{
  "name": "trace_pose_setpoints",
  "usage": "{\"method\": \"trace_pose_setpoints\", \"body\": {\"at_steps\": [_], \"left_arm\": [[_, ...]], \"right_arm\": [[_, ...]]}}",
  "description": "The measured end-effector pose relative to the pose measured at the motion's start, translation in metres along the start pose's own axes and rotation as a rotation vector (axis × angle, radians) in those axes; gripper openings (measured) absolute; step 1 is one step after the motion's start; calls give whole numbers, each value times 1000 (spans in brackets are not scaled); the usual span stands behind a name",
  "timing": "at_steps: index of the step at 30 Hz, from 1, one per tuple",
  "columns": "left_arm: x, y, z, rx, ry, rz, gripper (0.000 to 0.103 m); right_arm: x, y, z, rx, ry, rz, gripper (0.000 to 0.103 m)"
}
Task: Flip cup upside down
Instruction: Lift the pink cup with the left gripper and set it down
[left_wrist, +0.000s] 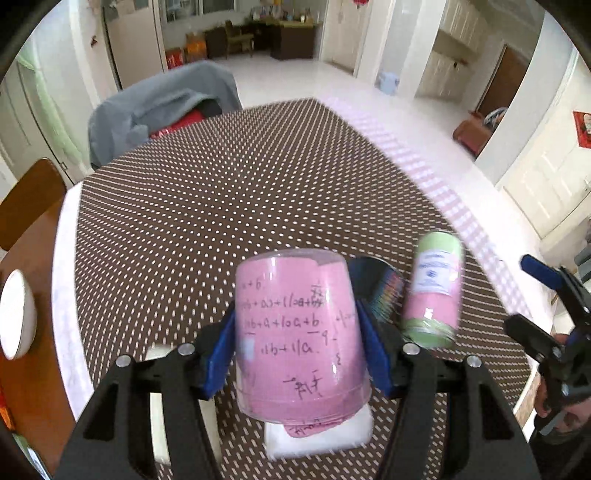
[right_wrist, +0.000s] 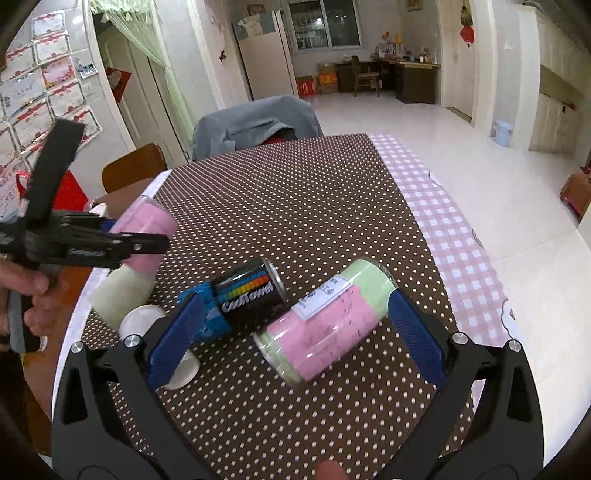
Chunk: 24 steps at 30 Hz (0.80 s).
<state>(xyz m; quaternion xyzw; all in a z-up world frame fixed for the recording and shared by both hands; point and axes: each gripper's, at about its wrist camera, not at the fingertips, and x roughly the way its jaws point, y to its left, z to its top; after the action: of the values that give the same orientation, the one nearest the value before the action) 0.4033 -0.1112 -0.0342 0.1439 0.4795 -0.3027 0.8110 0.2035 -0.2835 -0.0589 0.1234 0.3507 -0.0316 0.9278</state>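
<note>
A: Surface: a table (right_wrist: 295, 192) under a brown dotted cloth, in a tiled room. Where is the cup?

B: The cup (left_wrist: 301, 332), clear with pink paper inside, sits clamped in the left gripper (left_wrist: 295, 339). The blue pads press its sides at 9 and 3 o'clock. The closed base points away from the camera; the mouth faces the gripper body. It appears lifted clear of the cloth, mid-turn.

A: Why a side grip?

B: Judgement: holding the wall leaves the mouth free, so the rim can seat flat once inverted.

A: Right gripper (right_wrist: 295, 332)?

B: Jaws apart, gripping nothing. A green-pink can (right_wrist: 325, 321) lies tilted between its pads, which seem clear of it. A black can (right_wrist: 251, 291) lies at 10 o'clock of that, near the left pad.

A: Obstructions?

B: A white block (left_wrist: 317, 435) lies just beneath the cup. Set-down likely needs bare cloth beside it.
</note>
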Motion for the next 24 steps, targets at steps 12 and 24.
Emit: {"method": "trace_pose_setpoints", "body": {"at_steps": [12, 24], "left_arm": [[-54, -59, -129, -101, -97, -25, 61], [-17, -108, -206, -170, -85, -115, 61]], "right_arm": [[-54, 6, -63, -29, -38, 33, 97], [-77, -11, -117, -20, -68, 25, 97]]}}
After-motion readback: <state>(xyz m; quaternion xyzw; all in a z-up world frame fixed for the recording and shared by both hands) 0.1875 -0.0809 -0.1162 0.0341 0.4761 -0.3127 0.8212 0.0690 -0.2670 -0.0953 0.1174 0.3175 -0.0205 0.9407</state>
